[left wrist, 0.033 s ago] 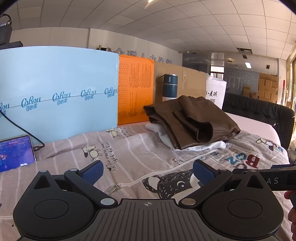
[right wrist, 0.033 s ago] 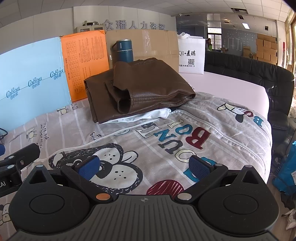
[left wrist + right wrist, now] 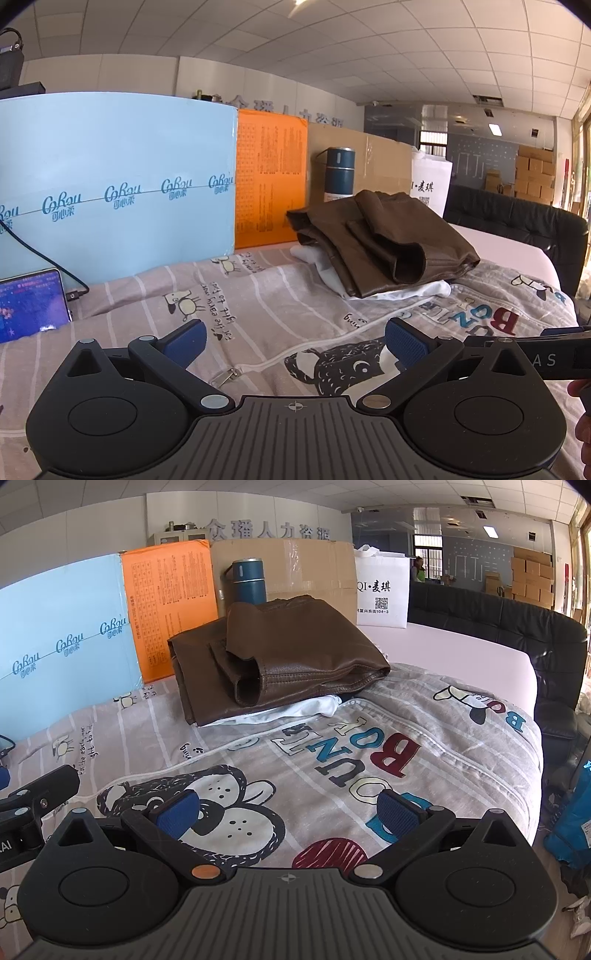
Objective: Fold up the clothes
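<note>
A folded brown leather jacket [image 3: 384, 243] lies on a folded white garment [image 3: 406, 290] at the back of the bed; both show in the right wrist view too, the jacket [image 3: 288, 653] on the white garment [image 3: 295, 710]. My left gripper [image 3: 295, 338] is open and empty, low over the cartoon-print grey cover [image 3: 277, 302]. My right gripper [image 3: 288, 808] is open and empty over the same cover [image 3: 332, 746]. Each gripper is well short of the jacket. The right gripper's side shows at the right edge of the left wrist view [image 3: 546, 358].
A blue flask [image 3: 249, 579] stands behind the jacket, before blue [image 3: 110, 192], orange [image 3: 271, 181] and cardboard panels [image 3: 295, 565]. A phone [image 3: 31, 304] with a cable lies at left. A white bag [image 3: 382, 587] and black sofa [image 3: 517, 627] stand at right.
</note>
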Demonstrator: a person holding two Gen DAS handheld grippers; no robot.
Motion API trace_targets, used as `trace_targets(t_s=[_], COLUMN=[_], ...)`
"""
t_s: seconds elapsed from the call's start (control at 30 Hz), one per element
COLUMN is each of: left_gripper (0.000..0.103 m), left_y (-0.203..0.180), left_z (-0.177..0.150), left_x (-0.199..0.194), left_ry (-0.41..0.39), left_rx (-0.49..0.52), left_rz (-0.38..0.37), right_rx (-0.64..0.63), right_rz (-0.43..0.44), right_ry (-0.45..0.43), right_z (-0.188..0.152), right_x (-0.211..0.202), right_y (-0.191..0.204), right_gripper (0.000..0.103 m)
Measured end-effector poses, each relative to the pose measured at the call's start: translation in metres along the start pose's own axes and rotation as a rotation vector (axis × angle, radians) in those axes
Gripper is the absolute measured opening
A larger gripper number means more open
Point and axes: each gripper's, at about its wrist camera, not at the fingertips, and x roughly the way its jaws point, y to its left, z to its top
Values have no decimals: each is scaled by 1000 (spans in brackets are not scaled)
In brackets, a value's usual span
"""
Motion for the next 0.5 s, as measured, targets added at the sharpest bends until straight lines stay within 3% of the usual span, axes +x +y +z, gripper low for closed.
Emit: trace_targets(t_s=[0.5], left_gripper=[103], left_y=[-1], left_z=[3], left_x=[-3], left_ry=[-8], left_rx=[5], left_rz=[14], right_rx=[6], right_rz=[4], right_ry=[-49], right_z=[1], right_x=[-9], right_y=[1], right_gripper=[103])
